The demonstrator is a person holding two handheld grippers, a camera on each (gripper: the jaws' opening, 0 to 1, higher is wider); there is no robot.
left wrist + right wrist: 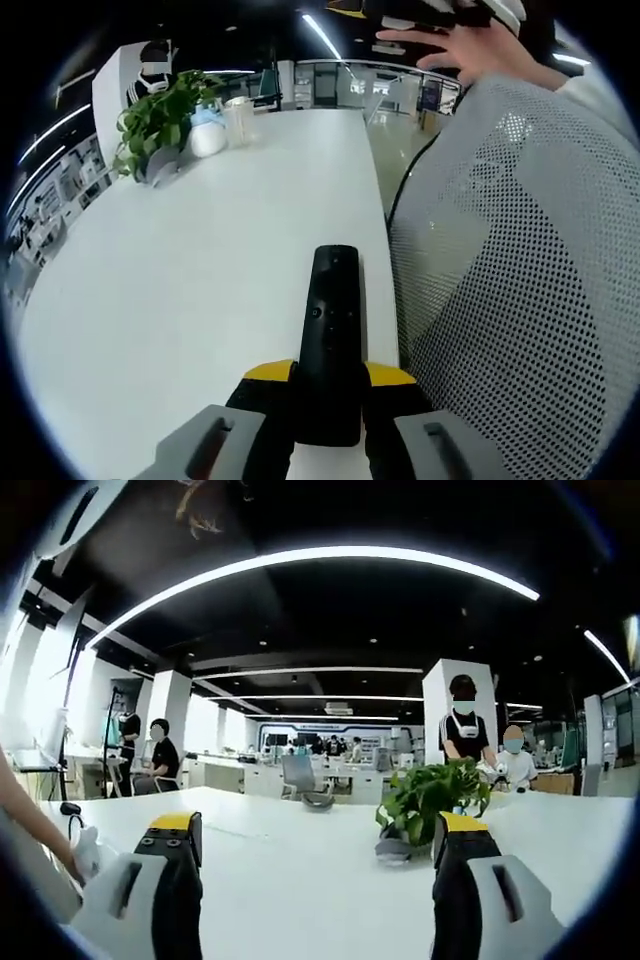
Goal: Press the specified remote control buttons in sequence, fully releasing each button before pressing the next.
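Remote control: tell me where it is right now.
In the left gripper view, the black remote control is clamped between the left gripper jaws, lying over the white table near its right edge, beside the mesh chair back.

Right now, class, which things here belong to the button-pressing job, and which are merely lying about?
Job: remote, clamped in the left gripper; right gripper, open.

Lying about: plant, white jar, cup, mesh chair, table.
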